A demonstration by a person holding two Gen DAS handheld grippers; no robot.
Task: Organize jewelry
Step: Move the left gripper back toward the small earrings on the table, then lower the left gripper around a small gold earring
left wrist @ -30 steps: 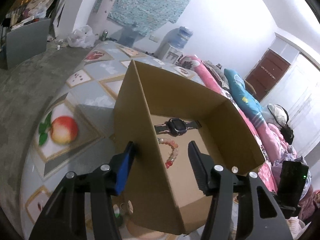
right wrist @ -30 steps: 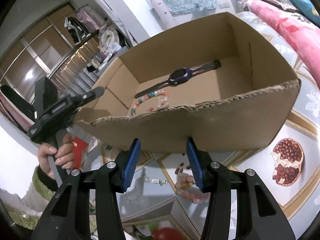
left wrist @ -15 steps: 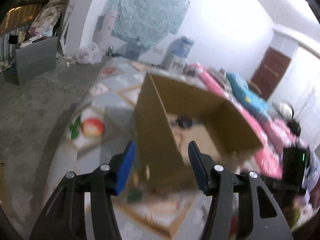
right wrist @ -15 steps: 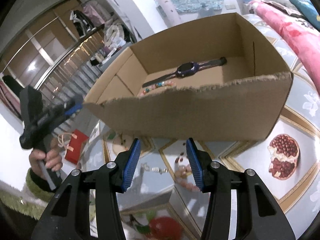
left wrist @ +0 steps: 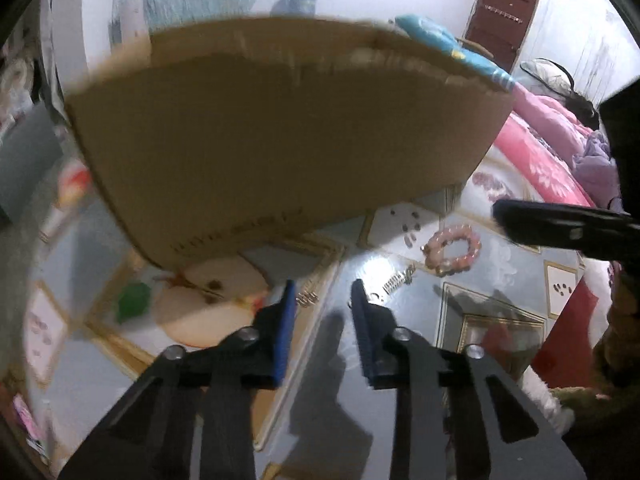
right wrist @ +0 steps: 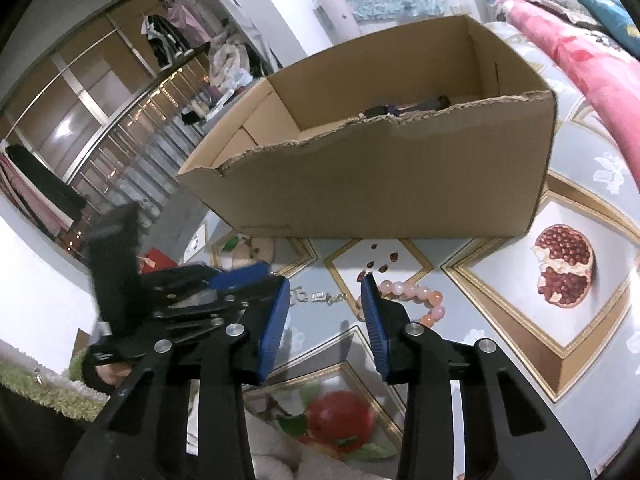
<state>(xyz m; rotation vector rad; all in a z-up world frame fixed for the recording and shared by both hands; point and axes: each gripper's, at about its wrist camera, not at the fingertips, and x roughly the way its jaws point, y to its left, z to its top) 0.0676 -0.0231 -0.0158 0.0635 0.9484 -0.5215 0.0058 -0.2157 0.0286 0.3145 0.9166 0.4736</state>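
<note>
Left wrist view
Surface: fruit-print cloth (left wrist: 472,280) under a cardboard box (left wrist: 280,140).
My left gripper (left wrist: 322,294): jaws have just been closing, a gap remains, nothing between them.
Pink bead bracelet (left wrist: 452,250): on the cloth, right of the box's corner.

Right wrist view
My right gripper (right wrist: 325,290): jaws have just been narrowing, parted, empty.
Bracelet (right wrist: 416,300): just behind my right finger.
Small metal piece (right wrist: 320,297): lying on the cloth ahead of my jaws.
Watch (right wrist: 404,109): inside the box.

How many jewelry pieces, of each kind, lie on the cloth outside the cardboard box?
Pink bead bracelet: 1
Small silver metal pieces: 2, too small to name
Total on the cloth, outside the box: 3
</note>
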